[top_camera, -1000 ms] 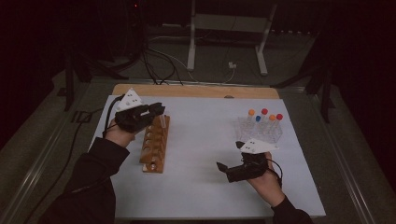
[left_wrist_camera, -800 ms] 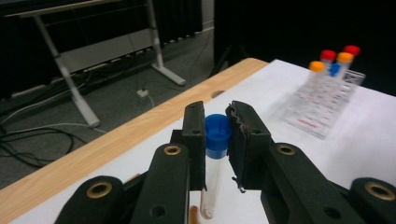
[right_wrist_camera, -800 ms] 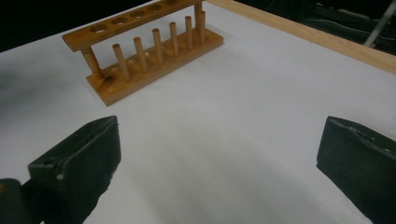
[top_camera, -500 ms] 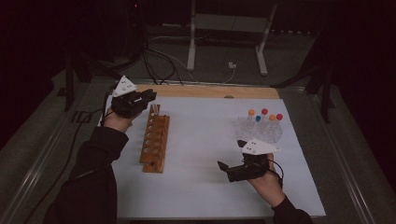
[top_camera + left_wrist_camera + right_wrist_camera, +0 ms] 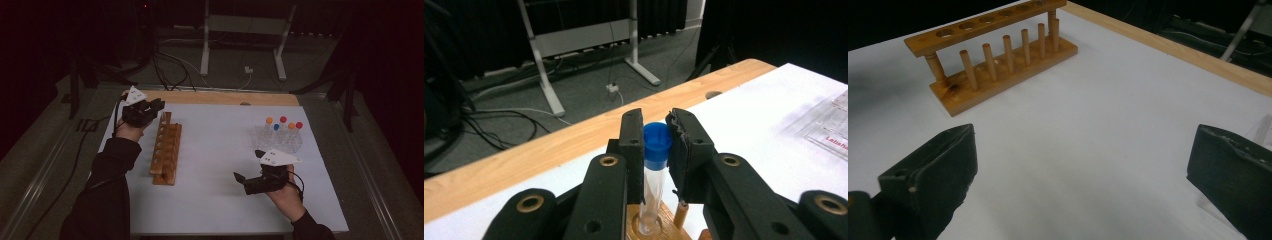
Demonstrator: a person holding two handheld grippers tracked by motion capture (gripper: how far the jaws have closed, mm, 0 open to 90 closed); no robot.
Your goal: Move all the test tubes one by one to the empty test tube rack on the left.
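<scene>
The left gripper [image 5: 657,137] has its jaws clamped on a clear tube with a blue cap [image 5: 657,142], the two black pads pressing the cap from either side. The tube stands upright, its lower end going down into a hole at the far end of the wooden rack [image 5: 166,147] — how deep it sits cannot be told, since the jaws hide most of the hole. In the high view this gripper [image 5: 150,107] is at the rack's far end, near the wooden strip [image 5: 220,98] that runs along the back edge of the white table [image 5: 220,170].

The rack lies lengthwise on the left half of the table, a row of round holes in its top bar and a row of pegs along its base (the right gripper view shows both plainly). Its other holes look empty, though from above they are small and dim.

On the right half, well apart from the rack, stands a clear plastic holder [image 5: 280,140] with several capped tubes upright in it — caps of orange, red and blue can be made out [image 5: 283,120].

The right gripper [image 5: 247,181] rests low over the white table, in front of the clear holder, its jaws spread wide with nothing between them; in its own view the two pads [image 5: 938,170] stand far apart with bare white surface in the gap.
</scene>
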